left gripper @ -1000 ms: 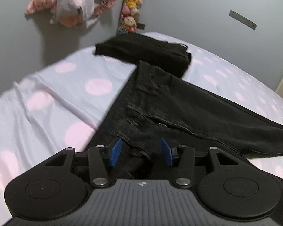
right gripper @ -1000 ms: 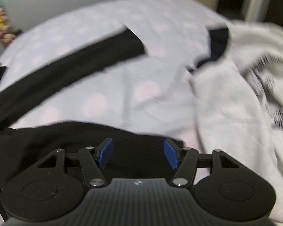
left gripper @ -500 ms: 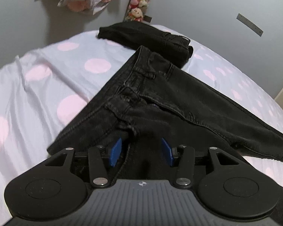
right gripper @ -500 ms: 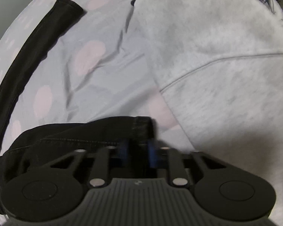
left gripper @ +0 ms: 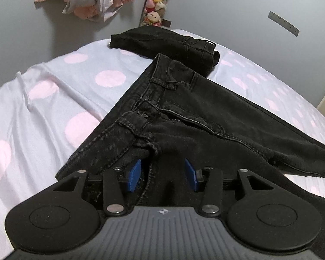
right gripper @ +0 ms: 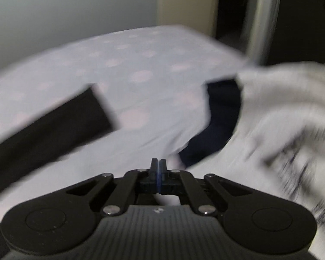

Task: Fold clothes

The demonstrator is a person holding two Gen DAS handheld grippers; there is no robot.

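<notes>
- Now your right claw (right gripper: 158,164) is snapping all the way closed. A moment ago it was wide open over the trouser leg, and it is swinging fast across the bed sheet (right gripper: 140,49).
- Nothing is showing between its tips, so it is looking like the grab is missing the cloth. You are likely needing to open it and try again.
- The black jeans (left gripper: 205,117) are lying spread on the bed, with one leg (right gripper: 54,121) stretching off beside the white sweatshirt (right gripper: 281,112).
- Your left claw (left gripper: 162,174) is staying put at the waist. A bunch of jeans is sitting between its blue pads (left gripper: 134,175), which are standing half apart. You cannot tell if they are squeezing it.
- The waist is looking more bunched up than a second ago, so the fold is only just starting.
</notes>
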